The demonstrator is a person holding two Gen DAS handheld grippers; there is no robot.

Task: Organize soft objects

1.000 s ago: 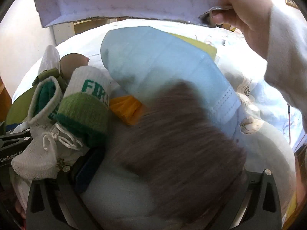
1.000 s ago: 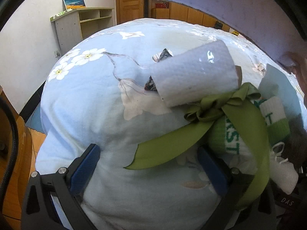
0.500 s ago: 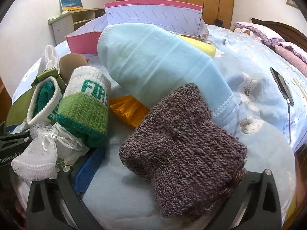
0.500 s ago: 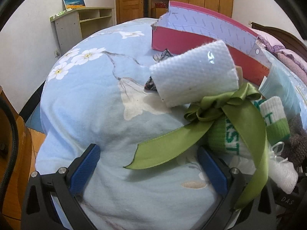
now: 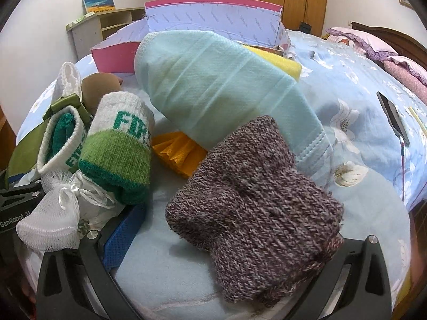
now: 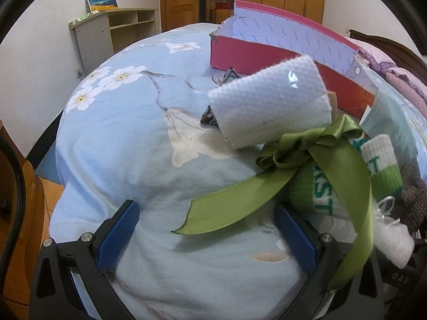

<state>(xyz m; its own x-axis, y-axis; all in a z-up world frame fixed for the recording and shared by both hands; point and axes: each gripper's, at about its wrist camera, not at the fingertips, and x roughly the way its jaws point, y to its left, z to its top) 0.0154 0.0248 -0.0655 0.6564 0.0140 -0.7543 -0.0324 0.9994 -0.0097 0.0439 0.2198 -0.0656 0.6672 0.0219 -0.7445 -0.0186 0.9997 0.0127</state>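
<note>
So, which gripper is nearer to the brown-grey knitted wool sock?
Left. The knitted sock lies between the open jaws of the left gripper. The right gripper stands open over bare bedsheet, with the sock off at its far right edge.

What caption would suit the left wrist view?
Grey-brown knitted sock, pale blue face mask and pink cardboard box on a floral bedspread.

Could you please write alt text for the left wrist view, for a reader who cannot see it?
A brown knitted sock lies between the open left gripper fingers on a blue floral bedspread. Behind it are a pale blue face mask, green-and-white socks and a pink box.
</note>
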